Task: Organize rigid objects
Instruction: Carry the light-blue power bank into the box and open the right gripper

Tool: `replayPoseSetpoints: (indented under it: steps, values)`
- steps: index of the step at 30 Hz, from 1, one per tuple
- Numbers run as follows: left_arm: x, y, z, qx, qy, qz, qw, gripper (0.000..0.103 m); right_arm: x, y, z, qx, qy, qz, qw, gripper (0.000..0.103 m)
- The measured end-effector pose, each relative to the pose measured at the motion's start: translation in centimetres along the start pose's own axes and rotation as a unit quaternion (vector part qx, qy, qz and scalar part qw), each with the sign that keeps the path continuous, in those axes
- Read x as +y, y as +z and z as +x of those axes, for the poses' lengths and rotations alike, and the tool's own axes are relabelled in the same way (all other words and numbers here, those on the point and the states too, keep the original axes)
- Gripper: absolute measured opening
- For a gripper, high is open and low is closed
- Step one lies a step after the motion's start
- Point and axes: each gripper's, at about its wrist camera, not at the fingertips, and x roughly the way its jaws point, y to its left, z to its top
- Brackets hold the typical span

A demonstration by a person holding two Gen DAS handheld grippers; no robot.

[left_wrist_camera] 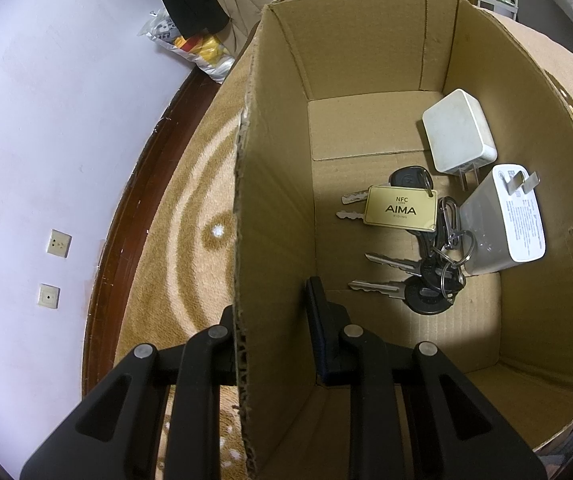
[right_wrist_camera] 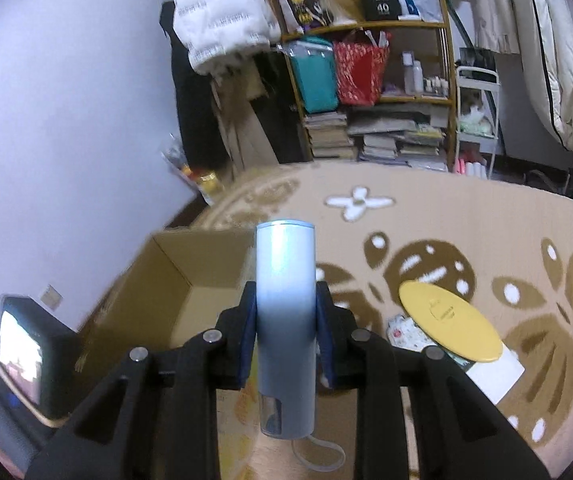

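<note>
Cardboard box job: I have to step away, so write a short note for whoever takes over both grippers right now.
Left gripper: shut on the cardboard box side wall, one finger inside, one outside.
Right gripper: shut on a pale blue cylinder with a cord loop at its near end, held above the carpet beside the box.
Done: two white plug chargers and a key bunch with a gold AIMA tag lie in the box.
Left: put the cylinder in the box. A yellow disc and a few small items beneath it are on the carpet, likely next.
</note>
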Motion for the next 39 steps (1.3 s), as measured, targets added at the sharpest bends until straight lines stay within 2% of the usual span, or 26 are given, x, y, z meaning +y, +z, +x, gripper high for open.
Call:
replayPoseSetpoints:
  steps: [10, 14, 18, 23, 31, 39]
  values:
    - [0.1, 0.1, -0.1, 0.001, -0.003, -0.002, 1.0, 0.022, 3.7, 0.8, -2.5, -0.022, 0.057, -0.016, 0.998, 0.028]
    - [0.0, 0.2, -0.1, 0.001, -0.001, -0.001, 1.0, 0.022, 4.5, 0.2, -1.9, -0.011, 0.083, -0.007, 0.996, 0.028]
    - [0.0, 0.1, -0.1, 0.001, -0.002, -0.001, 1.0, 0.022, 4.8, -0.6, -0.6, 0.01, 0.088, -0.001, 0.996, 0.028]
    - [0.0, 0.1, -0.1, 0.002, -0.002, -0.001, 1.0, 0.022, 3.7, -1.4, 1.0, 0.034, 0.11, 0.046, 0.992, 0.029]
    - [0.0, 0.1, -0.2, 0.002, -0.001, 0.0, 1.0, 0.022, 4.6, -1.7, 1.1, 0.04, 0.108, 0.039, 0.993, 0.029]
    - [0.0, 0.1, -0.3, 0.002, -0.002, -0.001, 1.0, 0.022, 5.1, -3.2, 4.3, 0.095, 0.091, 0.03, 0.991, 0.029]
